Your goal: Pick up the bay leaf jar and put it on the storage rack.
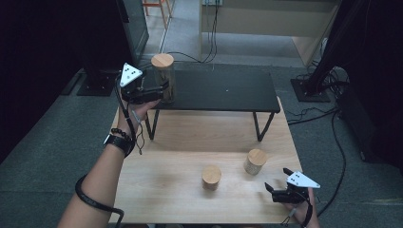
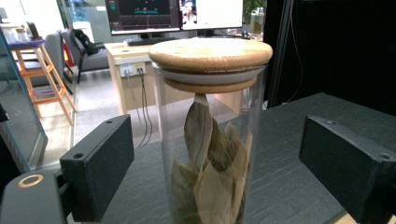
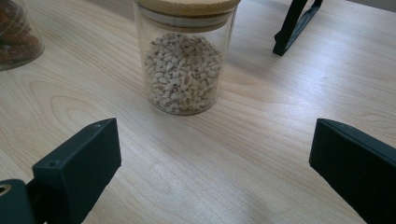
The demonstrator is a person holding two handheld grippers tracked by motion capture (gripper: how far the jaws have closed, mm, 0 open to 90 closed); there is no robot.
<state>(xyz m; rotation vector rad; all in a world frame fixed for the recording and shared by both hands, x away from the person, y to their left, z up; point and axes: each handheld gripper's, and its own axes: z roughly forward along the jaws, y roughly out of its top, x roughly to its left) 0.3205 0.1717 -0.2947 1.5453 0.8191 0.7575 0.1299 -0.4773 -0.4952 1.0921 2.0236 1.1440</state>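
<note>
the left tool (image 1: pixel 161 90) stands at the tall glass jar of dried leaves (image 1: pixel 163 78) on the black raised shelf (image 1: pixel 223 90), its jaws wide, one on either side of the glass and clear of it, so nothing is held. from the left gripper view the jar (image 2: pixel 208 140) sits upright straight ahead between the two black jaws, its cork lid (image 2: pixel 210 53) above them. the step in hand looks like letting go of the jar or taking it, and i cannot tell which. either way, it would be best to keep the jaws level and evenly spaced about the glass, and draw straight back along the tool's own line so neither pad clips the tall jar and tips it. the right tool (image 1: pixel 280 185) rests low over the wooden tabletop (image 1: pixel 166 190), jaws wide and empty, with the short jar of pale grains (image 3: pixel 184 60) just ahead of it and another short jar (image 1: pixel 211 177) further to its left.
</note>
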